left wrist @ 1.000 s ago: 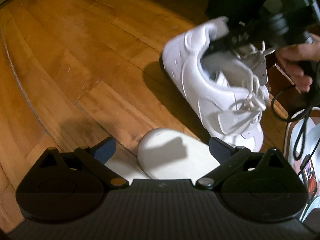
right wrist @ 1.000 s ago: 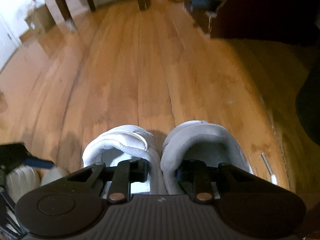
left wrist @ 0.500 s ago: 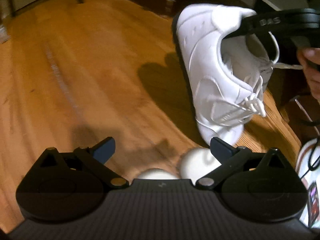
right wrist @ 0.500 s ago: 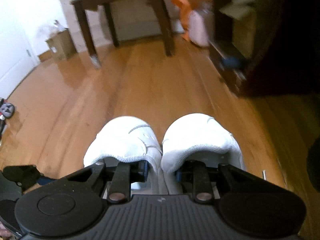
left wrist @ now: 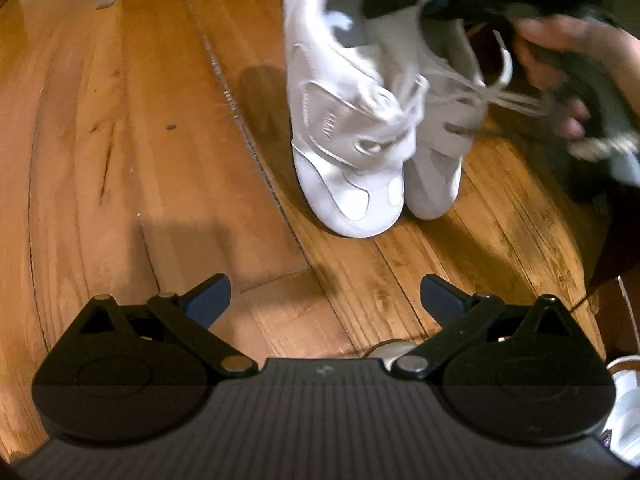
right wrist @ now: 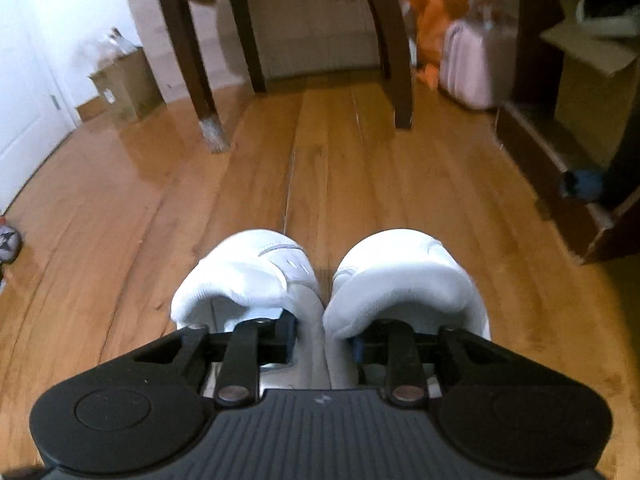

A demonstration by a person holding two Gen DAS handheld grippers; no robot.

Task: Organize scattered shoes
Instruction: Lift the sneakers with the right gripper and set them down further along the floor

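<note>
A pair of white lace-up sneakers (left wrist: 344,140) stands toe-down on the wooden floor (left wrist: 120,140), heels raised. My right gripper (right wrist: 325,328) has one finger inside each shoe (right wrist: 248,276), with the two inner walls pressed between them. Its jaws are opening, and the walls still sit between the pads. In the left wrist view this gripper (left wrist: 440,0) is blurred above the heels, held by a person's hand (left wrist: 568,60). My left gripper (left wrist: 324,296) hangs open over bare floor in front of the toes, holding nothing.
A dark wooden table's legs (right wrist: 200,80) stand ahead of the shoes, with a cardboard box (right wrist: 124,84) at the left wall. A pink bag (right wrist: 472,64) and low dark furniture (right wrist: 560,168) line the right. Another white shoe (left wrist: 624,408) shows at the lower right edge.
The right gripper carried the pair forward and set the toes on the floor. The left gripper moved off the white shoe below it, which slid out of view.
</note>
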